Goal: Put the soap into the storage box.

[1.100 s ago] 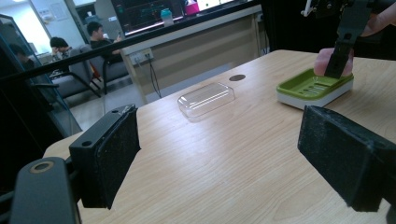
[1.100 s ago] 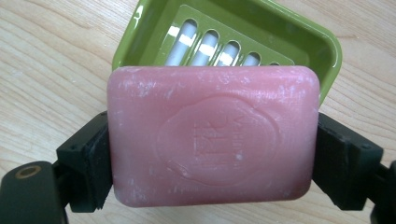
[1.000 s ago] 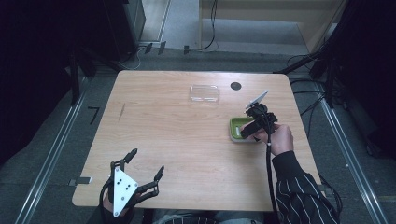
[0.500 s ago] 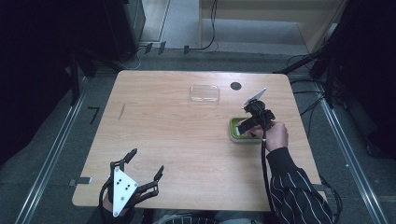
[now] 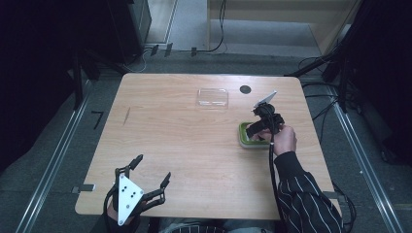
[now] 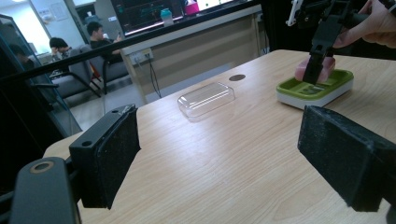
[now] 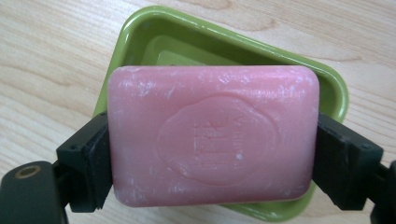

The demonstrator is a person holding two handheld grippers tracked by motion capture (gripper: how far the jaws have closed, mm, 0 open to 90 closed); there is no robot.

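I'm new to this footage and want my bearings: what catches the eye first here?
The pink soap bar, clamped between the right gripper's jaws just above the green dish at the table's right side. Behind it lies a clear lid, near the far edge. The left gripper waits open at the near left corner.

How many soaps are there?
1. The pink soap bar is clamped between the right gripper jaws, just above the green soap dish. No others visible, though the dish is partly covered.

Waxy matt pink soap (embossed), glossy green plastic dish, wood-grain table
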